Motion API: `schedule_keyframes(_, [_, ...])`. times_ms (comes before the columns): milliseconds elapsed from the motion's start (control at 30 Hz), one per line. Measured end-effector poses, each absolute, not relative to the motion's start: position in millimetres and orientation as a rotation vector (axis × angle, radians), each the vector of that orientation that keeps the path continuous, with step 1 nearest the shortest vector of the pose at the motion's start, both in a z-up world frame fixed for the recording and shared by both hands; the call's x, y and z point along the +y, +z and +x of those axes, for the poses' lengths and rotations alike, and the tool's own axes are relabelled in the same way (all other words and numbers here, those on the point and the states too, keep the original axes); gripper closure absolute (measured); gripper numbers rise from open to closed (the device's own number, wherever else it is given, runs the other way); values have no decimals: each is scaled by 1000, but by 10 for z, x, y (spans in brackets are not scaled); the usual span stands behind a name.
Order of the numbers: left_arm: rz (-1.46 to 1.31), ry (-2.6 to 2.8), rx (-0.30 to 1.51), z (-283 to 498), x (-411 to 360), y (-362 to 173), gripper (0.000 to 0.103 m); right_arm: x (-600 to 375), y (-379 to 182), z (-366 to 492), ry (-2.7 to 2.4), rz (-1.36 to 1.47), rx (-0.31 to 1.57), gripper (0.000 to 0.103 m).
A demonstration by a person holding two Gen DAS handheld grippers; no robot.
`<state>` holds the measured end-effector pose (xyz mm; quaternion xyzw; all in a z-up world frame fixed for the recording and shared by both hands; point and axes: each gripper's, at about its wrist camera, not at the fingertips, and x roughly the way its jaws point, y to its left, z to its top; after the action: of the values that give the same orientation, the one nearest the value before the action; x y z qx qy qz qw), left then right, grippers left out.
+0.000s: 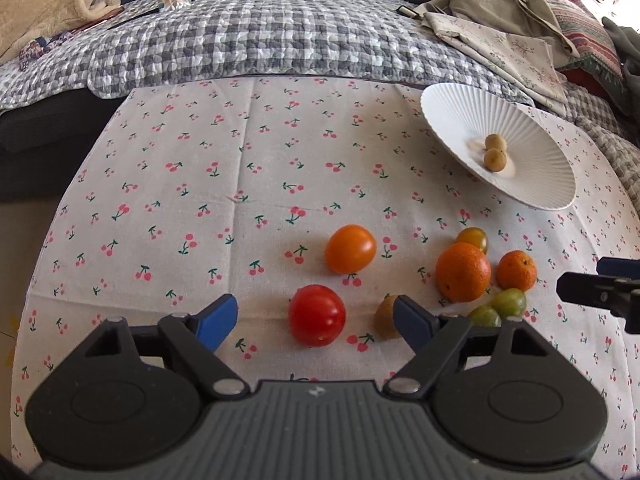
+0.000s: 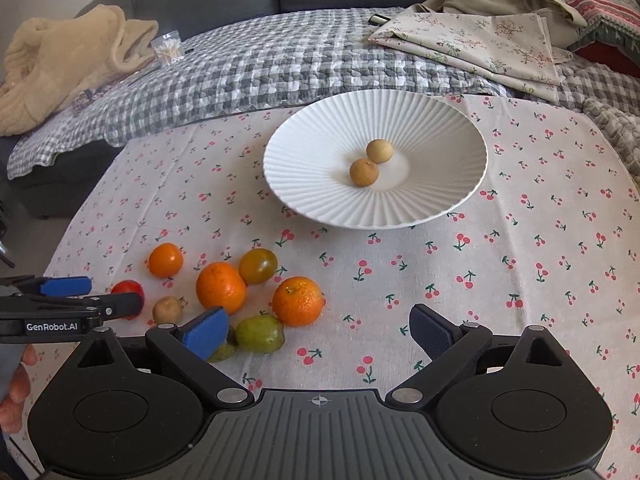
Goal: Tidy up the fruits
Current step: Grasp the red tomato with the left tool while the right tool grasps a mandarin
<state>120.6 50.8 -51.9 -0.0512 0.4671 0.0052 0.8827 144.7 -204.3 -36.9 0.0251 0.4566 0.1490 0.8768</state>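
My left gripper [image 1: 316,320] stands open, low over the cherry-print cloth, with a red tomato [image 1: 317,315] between its blue pads and untouched by them. A small brown fruit [image 1: 382,318] lies half hidden behind its right finger. Beyond are an orange tomato [image 1: 350,248], two mandarins [image 1: 463,272] and two green fruits [image 1: 509,302]. My right gripper [image 2: 319,332] is open too, with a green fruit [image 2: 260,334] just inside its left pad and a mandarin [image 2: 298,300] ahead. The white ribbed plate [image 2: 312,168] holds two brown longans [image 2: 364,173].
A sofa with a grey checked quilt [image 2: 260,68] runs along the table's far edge, bearing a beige blanket [image 2: 60,64], a cotton-swab box [image 2: 168,50] and folded cloths [image 2: 480,40]. A hand [image 2: 16,392] shows at the lower left. Bare cloth lies right of the fruits.
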Motion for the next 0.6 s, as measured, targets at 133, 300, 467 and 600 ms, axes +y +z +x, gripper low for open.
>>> schedule_keyframes(133, [-135,5,987,1218,553,-565,30,-1994,-440,1489,304,39,944,7])
schedule_keyframes(300, [-126,-18,1006,1232,520,-614,46,-1919,-514,1540,304,24,930,13])
schedule_keyframes(467, [-131,-14,1026,1264,529,-672,63,-1845,-631,1600,299,-8,933,24])
schedule_keyframes(600, [-138,-2,1032,1275,540,-703,71,-1831,-713,1644,311,3,942,44])
